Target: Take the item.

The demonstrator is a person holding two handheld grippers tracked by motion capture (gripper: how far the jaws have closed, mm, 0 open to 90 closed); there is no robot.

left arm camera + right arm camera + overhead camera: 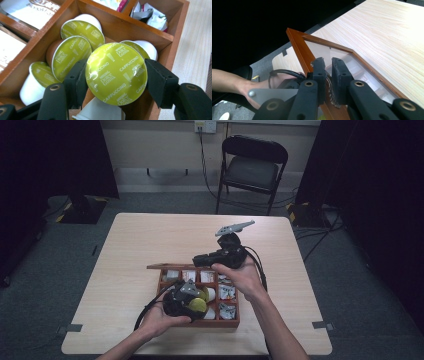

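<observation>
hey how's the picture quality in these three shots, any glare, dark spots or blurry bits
High view: dim overall, black curtains at both sides, the table evenly lit. Left gripper view: bright and sharp, a soft sheen on the green foil of the held capsule. Right gripper view: black at upper left, the near jaws a little soft, and the lid's clear pane catches pale glare.
</observation>
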